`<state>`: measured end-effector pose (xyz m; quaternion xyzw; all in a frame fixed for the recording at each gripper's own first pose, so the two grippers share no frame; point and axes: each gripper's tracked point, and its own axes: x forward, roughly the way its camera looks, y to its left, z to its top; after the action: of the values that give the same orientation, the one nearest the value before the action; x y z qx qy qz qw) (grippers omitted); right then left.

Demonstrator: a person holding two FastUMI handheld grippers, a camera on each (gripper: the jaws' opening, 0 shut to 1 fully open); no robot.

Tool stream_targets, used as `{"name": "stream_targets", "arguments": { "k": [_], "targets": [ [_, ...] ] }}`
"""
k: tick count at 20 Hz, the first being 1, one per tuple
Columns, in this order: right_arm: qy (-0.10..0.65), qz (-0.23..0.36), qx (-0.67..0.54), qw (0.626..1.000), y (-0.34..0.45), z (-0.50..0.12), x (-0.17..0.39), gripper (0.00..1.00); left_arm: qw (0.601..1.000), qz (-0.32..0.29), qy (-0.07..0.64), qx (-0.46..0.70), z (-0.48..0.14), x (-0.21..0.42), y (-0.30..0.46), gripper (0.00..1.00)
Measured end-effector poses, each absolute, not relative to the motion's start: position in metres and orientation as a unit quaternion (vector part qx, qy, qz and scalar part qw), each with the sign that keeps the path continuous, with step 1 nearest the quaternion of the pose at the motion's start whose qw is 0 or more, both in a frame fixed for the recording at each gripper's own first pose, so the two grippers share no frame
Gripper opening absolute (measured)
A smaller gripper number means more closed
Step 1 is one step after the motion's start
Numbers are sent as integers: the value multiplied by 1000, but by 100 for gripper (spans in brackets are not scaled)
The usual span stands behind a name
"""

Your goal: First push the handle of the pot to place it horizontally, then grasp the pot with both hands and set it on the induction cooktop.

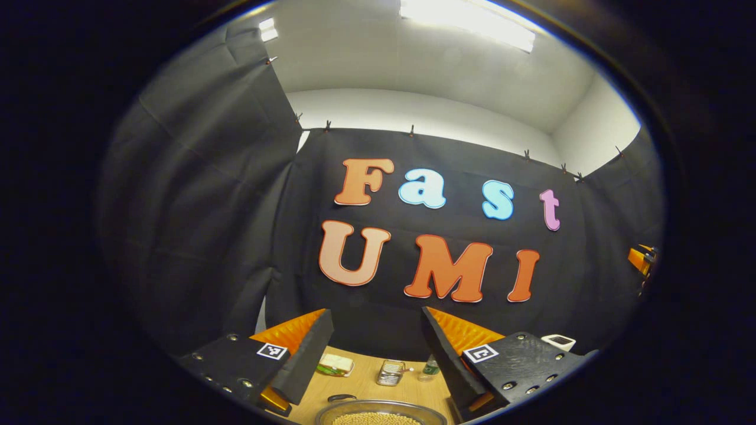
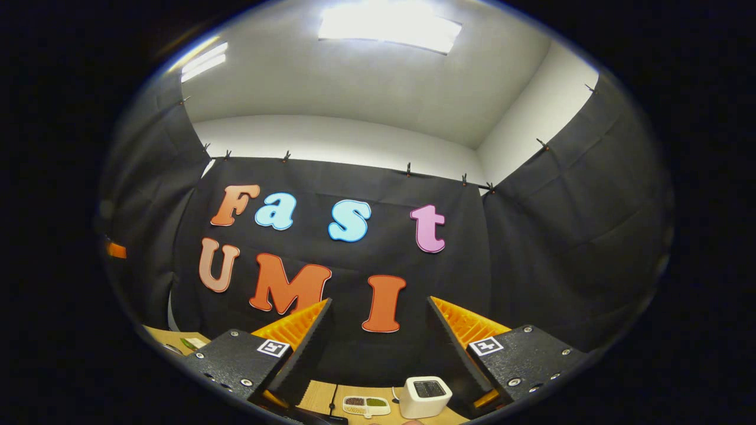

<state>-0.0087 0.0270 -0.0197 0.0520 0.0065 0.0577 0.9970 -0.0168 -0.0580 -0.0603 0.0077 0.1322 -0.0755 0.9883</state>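
Both grippers, left gripper (image 1: 375, 345) and right gripper (image 2: 378, 339), hang wide apart and empty, aimed high at the booth wall. Low on the bench (image 1: 360, 386) sits the pot (image 1: 381, 413). Best to tilt down first, find its handle, then nudge sideways gently.

No readable text or numbers on any object here.
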Motion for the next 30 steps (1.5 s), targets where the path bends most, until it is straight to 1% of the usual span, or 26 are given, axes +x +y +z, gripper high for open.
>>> {"name": "stream_targets", "arguments": {
  "k": [5,6,9,11,12,13,14,16,17,19,20,22,23,27,30],
  "targets": [
    [10,74,62,995,33,-29,-22,95,972,-133,191,29,-95,-33,-85,89],
    [11,75,61,995,32,-31,-25,95,967,-147,208,34,-107,-40,-93,92],
    [14,80,60,995,30,-36,-29,95,945,-181,266,59,-144,-59,-100,92],
    [12,87,57,995,31,-38,-33,95,928,-204,303,68,-169,-74,-105,94],
    [12,87,54,995,30,-40,-34,95,918,-215,324,72,-181,-83,-106,92],
    [13,85,51,995,29,-42,-34,95,908,-226,344,78,-194,-93,-108,78],
    [13,84,48,995,28,-44,-35,95,898,-236,360,86,-204,-102,-108,78],
    [14,85,43,995,30,-49,-37,95,873,-261,401,99,-225,-123,-109,53],
    [14,86,40,995,30,-50,-38,95,857,-276,423,105,-237,-138,-112,45],
    [15,89,31,995,31,-55,-41,95,825,-303,463,112,-255,-169,-114,30],
    [15,90,26,995,32,-56,-42,95,808,-320,480,118,-263,-181,-116,29],
    [14,92,16,996,35,-59,-42,95,787,-325,507,131,-277,-202,-111,4],
    [12,93,11,996,35,-60,-45,95,780,-331,513,141,-283,-207,-110,1],
    [9,97,7,995,37,-62,-51,95,727,-365,556,173,-304,-254,-109,2],
    [9,98,10,995,35,-66,-52,95,688,-375,590,193,-315,-284,-102,3]
  ]
}}
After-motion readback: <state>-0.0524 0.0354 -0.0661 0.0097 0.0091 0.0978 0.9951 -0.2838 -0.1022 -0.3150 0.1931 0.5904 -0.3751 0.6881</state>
